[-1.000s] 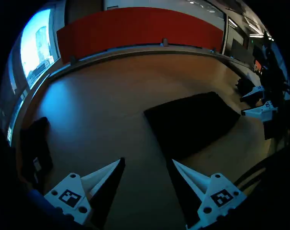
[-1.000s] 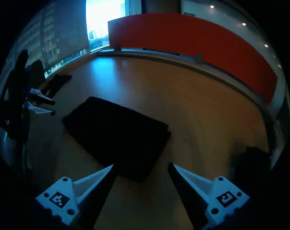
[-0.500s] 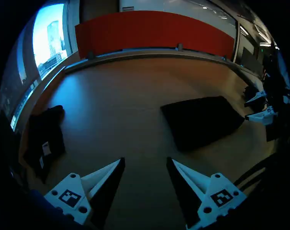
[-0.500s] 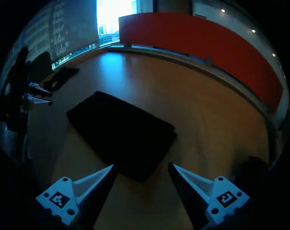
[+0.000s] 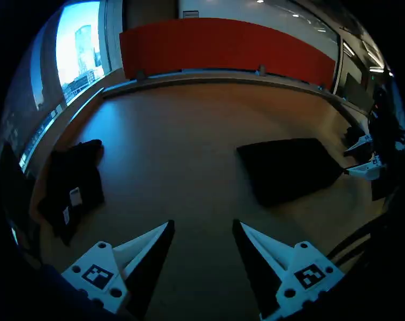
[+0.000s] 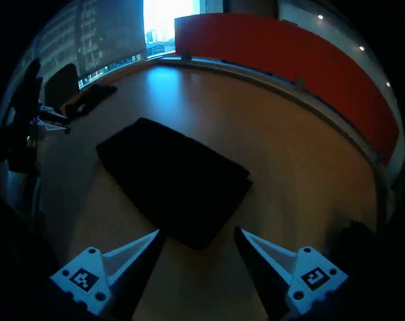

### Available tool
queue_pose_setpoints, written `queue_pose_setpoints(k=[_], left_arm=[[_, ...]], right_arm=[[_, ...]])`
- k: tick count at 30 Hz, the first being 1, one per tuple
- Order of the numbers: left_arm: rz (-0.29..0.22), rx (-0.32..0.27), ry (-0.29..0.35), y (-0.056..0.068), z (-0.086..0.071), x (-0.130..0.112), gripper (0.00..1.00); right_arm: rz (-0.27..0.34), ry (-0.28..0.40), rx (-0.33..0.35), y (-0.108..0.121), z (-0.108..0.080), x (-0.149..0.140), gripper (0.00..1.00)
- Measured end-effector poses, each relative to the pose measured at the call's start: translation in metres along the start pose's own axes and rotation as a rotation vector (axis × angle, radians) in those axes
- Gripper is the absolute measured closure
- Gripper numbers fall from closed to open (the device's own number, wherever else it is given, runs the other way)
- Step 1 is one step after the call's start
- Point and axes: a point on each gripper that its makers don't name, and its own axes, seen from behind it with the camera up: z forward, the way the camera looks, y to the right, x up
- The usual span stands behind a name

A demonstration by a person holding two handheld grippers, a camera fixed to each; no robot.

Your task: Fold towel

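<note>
The towel point(image 6: 175, 179) lies flat on the tabletop point(image 6: 288, 160), at 12 o'clock from the right gripper point(image 6: 198, 230) and 2 o'clock from the left gripper point(image 5: 202, 222). Both jaws gape empty. Best to pinch matching corners evenly.

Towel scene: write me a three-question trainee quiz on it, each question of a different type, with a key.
1. True or false: the left tongs and the right tongs are both open, gripping nothing.
2. Where does the dark towel lie? A) hanging from one of the tongs; B) flat on the wooden table; C) rolled up on the floor.
3. Fill in: the partition behind the table is coloured ____.
Key: 1 true; 2 B; 3 red.
</note>
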Motion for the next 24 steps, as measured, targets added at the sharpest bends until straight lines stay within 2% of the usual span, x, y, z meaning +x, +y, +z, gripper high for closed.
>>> queue_pose_setpoints(k=[10,24], left_arm=[[-0.007,0.006,0.0,-0.006,-0.005,-0.006,0.21],[-0.005,0.007,-0.003,-0.01,-0.01,-0.012,0.21]], right_arm=[[-0.014,-0.017,0.037,-0.008,0.003,-0.008,0.22],[-0.048,-0.049,0.061,-0.009,0.007,-0.018,0.57]])
